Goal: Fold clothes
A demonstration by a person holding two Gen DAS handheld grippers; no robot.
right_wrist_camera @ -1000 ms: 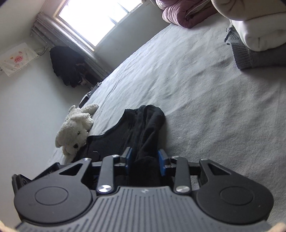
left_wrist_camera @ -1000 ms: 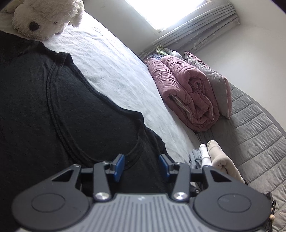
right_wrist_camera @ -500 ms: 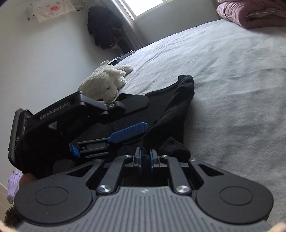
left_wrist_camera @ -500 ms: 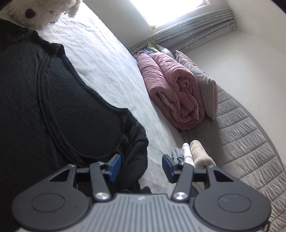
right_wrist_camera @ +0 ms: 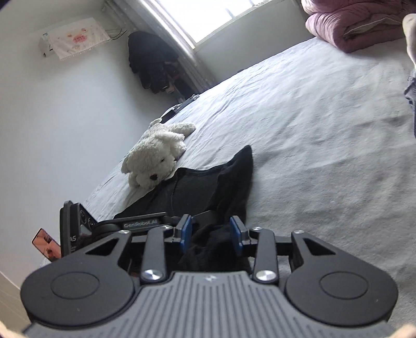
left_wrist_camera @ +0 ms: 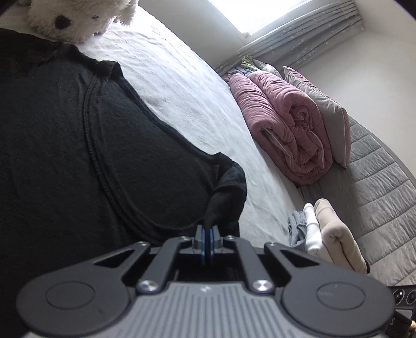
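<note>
Black knit top spread on the bed, one corner pinched

My left gripper (left_wrist_camera: 207, 243) has its pads pressed together on a bunched edge of the black top (left_wrist_camera: 78, 145); my right gripper (right_wrist_camera: 211, 235) stands parted around dark cloth, gripping nothing. I judge the top soft, light and droopy, so I'd hold seams or corners, clear of the plush dog (right_wrist_camera: 156, 158)

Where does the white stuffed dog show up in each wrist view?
Left wrist: stuffed dog at the top left edge, cut off by the frame, beyond the black shirt.
Right wrist: left of centre, lying on the bed, at the shirt's far end.
Shared landmark: the pink comforter.
</note>
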